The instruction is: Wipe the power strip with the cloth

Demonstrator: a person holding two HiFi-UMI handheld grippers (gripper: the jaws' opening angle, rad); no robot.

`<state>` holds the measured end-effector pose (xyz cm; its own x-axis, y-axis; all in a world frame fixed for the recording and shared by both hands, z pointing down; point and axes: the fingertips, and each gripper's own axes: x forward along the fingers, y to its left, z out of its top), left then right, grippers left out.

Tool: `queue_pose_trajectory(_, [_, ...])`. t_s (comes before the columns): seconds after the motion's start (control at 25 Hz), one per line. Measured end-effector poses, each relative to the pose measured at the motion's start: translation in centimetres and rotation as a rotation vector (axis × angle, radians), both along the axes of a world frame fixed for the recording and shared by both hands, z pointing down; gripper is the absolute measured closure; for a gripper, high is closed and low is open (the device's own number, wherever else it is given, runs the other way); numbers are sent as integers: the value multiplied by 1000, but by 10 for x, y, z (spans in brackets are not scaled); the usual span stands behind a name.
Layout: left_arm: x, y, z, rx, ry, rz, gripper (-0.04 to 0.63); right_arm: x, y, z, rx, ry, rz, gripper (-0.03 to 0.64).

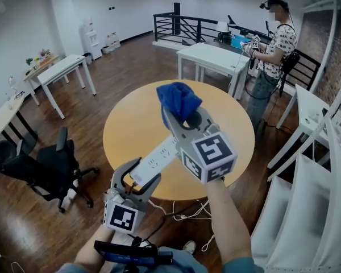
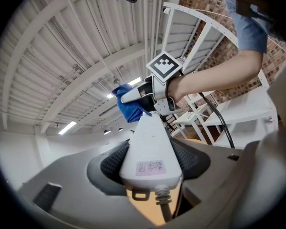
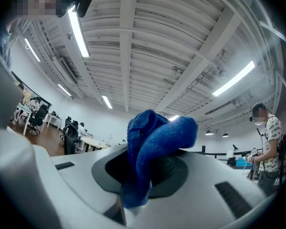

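**Power strip (image 1: 159, 155) held in the air above the round counter (image 1: 128, 132)**

Its long axis climbs from lower centre toward upper right. Your left claw (image 1: 137, 178) is clamped on the cord end. Your right claw (image 1: 184, 118), at the far end, pinches the blue cloth (image 1: 179, 101). Wipe back along that line.

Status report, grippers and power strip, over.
Left gripper shut on power strip, cord end. Right gripper shut on blue cloth, at strip's far end. Nothing blocking.
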<state>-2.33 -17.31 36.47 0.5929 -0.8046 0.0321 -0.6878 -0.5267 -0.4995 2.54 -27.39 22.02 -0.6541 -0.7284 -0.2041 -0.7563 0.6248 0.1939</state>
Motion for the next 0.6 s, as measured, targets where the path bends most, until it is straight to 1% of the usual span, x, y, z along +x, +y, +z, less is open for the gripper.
queue_pose_trajectory(0.2, [1,0,0,8,7,0,313,16,-7,-2,3,-30,39,546])
queue_pose_trajectory(0.6, [-7,-4,0,-2,35,-19,313,36,-10,-2,2,-60,82,546])
